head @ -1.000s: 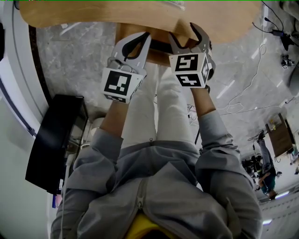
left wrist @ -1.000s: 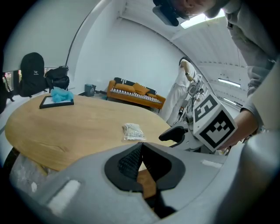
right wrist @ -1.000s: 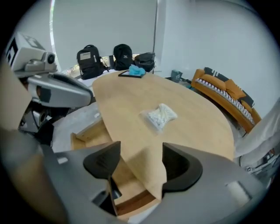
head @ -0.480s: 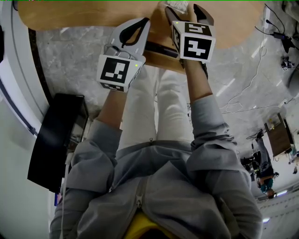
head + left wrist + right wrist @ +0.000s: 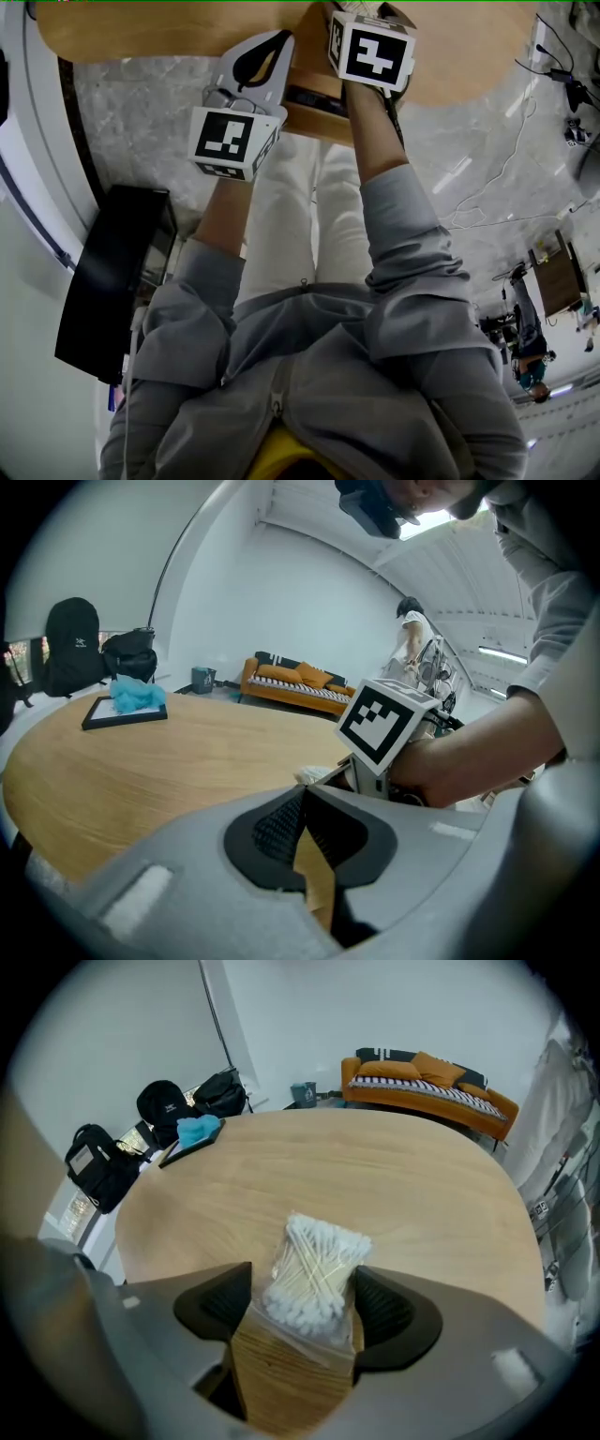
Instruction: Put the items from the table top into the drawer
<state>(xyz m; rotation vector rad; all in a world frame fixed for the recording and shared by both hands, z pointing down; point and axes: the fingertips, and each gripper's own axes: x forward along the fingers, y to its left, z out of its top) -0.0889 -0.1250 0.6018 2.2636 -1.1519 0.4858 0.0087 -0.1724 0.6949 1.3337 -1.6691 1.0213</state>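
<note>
A light, soft, likely slippery bag of cotton swabs [image 5: 314, 1274] lies on the wooden worktop [image 5: 394, 1185] at lower centre, between the right tongs [image 5: 305, 1290], which have just been opening and stand spread, so it is best pinched across its bundled middle, while the left tongs [image 5: 302, 794] are pressed together.

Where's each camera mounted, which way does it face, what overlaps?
Head view: on the person's head, facing steeply down; grey sleeves, legs, left gripper, right gripper.
Left gripper view: on that gripper, looking across the table; its closed fingers, the right hand.
Right gripper view: on that gripper, looking down at a cotton swab bag between its fingers, which have just been opening.
Shared: both gripper views show the black tray with blue cloth.
</note>
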